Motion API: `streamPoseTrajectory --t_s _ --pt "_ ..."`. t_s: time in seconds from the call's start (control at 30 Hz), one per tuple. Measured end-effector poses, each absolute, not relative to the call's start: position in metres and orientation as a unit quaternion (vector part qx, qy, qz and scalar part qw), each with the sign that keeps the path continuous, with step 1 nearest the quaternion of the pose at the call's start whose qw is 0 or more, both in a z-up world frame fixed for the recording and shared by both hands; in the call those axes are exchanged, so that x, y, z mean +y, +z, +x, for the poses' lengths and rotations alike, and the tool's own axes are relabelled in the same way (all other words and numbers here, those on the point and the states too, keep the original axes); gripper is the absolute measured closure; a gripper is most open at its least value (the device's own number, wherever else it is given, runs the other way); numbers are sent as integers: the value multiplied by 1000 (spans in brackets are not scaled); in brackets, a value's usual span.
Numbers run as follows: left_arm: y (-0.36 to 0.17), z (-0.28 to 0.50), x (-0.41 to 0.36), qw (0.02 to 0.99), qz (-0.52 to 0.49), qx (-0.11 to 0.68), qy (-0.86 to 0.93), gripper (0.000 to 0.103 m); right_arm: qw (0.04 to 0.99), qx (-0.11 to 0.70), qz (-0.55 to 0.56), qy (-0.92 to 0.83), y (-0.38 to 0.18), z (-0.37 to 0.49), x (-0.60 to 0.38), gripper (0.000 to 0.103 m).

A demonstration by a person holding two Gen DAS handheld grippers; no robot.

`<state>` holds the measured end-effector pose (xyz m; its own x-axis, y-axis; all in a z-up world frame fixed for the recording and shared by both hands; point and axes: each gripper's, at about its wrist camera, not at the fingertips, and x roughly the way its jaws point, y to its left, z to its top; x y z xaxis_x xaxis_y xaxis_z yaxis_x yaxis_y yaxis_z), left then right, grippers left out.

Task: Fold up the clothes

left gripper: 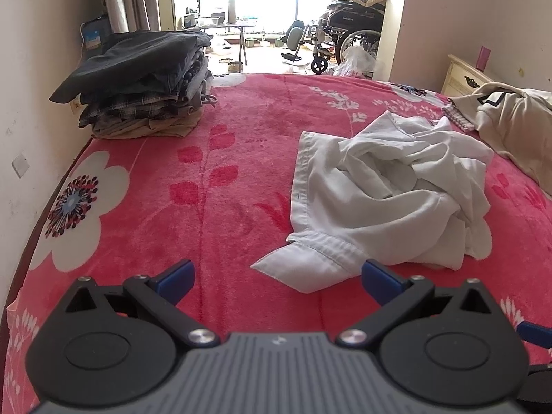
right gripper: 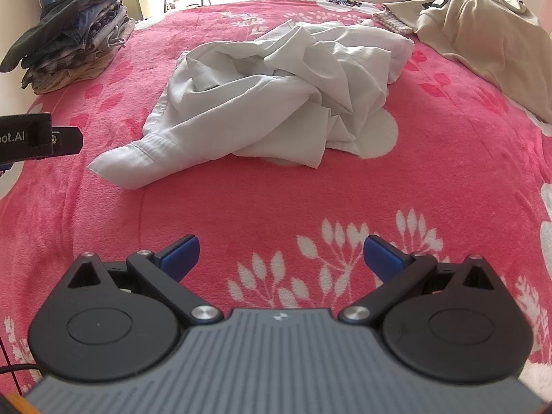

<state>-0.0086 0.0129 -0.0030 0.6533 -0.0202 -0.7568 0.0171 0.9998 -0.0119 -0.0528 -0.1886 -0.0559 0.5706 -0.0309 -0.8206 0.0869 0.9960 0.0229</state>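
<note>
One pink floral blanket (right gripper: 448, 158) covers the bed under my two grippers, with one beige garment (right gripper: 483, 31) at the far right and one stack of folded clothes (left gripper: 145, 86) at the far left corner. One crumpled white shirt (right gripper: 276, 93) lies mid-bed, its collar toward me. My left gripper (left gripper: 277, 277) and right gripper (right gripper: 281, 257) both hover spread wide, holding nothing

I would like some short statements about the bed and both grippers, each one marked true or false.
1. The white shirt lies crumpled. True.
2. The left gripper is shut on the shirt's collar. False: it is open and holds nothing.
3. The stack of folded clothes sits at the bed's far left corner. True.
4. The right gripper grips the beige garment. False: it is open, above the pink blanket.
</note>
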Motion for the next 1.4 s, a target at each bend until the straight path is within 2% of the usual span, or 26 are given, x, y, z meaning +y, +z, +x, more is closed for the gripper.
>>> streamPoseTrajectory --t_s 0.9,1.4 --pt "-9 -6 13 907 7 420 -18 0 885 464 34 -33 -59 -52 -190 1" --pt "-41 46 5 909 38 409 -66 0 904 415 72 -66 -58 -18 -251 1"
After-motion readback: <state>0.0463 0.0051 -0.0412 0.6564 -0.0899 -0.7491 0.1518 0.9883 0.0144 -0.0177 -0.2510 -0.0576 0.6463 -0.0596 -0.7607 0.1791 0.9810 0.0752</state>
